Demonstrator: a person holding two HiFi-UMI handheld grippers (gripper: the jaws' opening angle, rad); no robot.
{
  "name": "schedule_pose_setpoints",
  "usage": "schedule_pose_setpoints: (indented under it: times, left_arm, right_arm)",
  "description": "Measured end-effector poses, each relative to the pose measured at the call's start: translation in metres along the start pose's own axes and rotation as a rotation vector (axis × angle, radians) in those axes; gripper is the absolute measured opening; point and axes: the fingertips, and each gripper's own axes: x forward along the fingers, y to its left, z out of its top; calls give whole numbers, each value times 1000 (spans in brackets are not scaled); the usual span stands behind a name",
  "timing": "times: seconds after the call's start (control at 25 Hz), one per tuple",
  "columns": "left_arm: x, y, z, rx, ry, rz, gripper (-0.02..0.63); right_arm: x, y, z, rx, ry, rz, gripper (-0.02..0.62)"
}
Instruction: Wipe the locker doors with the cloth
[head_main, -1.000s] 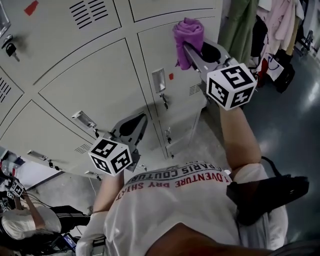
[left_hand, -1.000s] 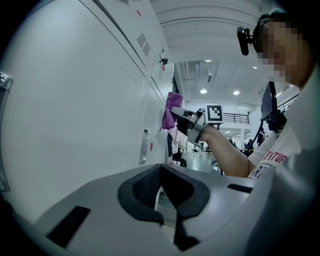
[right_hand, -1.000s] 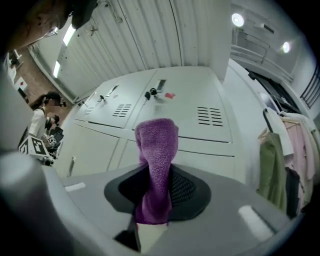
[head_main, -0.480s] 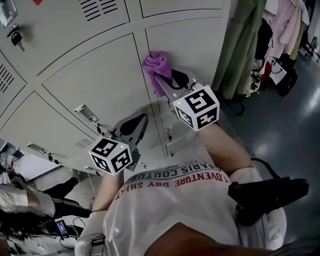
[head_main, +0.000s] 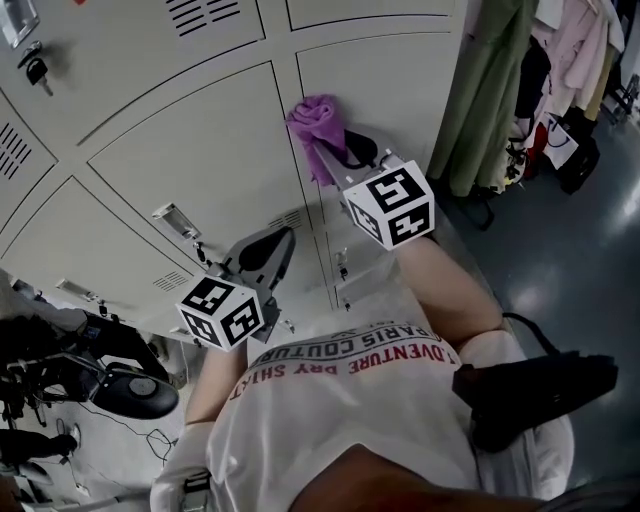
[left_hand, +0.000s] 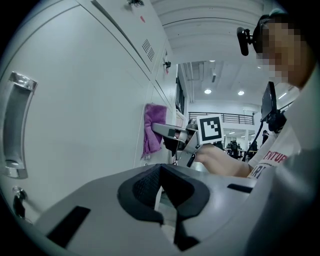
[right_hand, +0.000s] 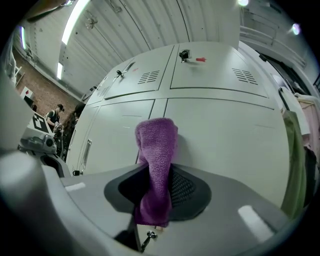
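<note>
Two grippers are shown in the head view. The right gripper (head_main: 326, 154) is clamped on the purple cloth (head_main: 314, 122), which is pressed against the locker doors (head_main: 190, 150) at the vertical seam between two doors. One second before, the cloth was held farther toward 2 o'clock, on the right-hand door; half a second before, it was already at the seam. A stroke toward 8 o'clock is therefore judged complete, and the adjoining door is judged to be next. The left gripper (head_main: 272, 248) is held at 7 o'clock of the cloth, well apart from it and near a door handle (head_main: 172, 218). Print on the shirt (head_main: 350, 410) is seen inverted: "PARIS COUTUR…" and "…DVENTURE DRY SHIRT".

In the left gripper view, the left gripper's jaws are brought together with nothing between them. The cloth is seen at 12 o'clock, flat against the door, with the right gripper beside it. No legible text is found on the doors.

In the right gripper view, the jaws are closed on the cloth, whose folded end projects forward onto the seam. A red tag (right_hand: 200, 59) at 12 o'clock carries no readable writing.
</note>
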Motion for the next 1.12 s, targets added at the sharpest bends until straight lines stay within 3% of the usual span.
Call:
schedule_pose_setpoints:
  times: [0.32, 0.6, 0.92, 1.12]
  left_arm:
    - [1, -5, -1, 2, 11, -4, 0]
    - [8, -10, -2, 8, 27, -22, 0]
    - [17, -20, -2, 13, 33, -46, 0]
    - [22, -24, -2, 16, 38, -48, 0]
  right_arm:
    - [-12, -24, -4, 79, -2, -16, 78]
    - [-36, -98, -22, 147, 15, -157, 78]
    - [-73, -187, -51, 141, 70, -384, 78]
    - [-88, -220, -66, 171, 97, -446, 78]
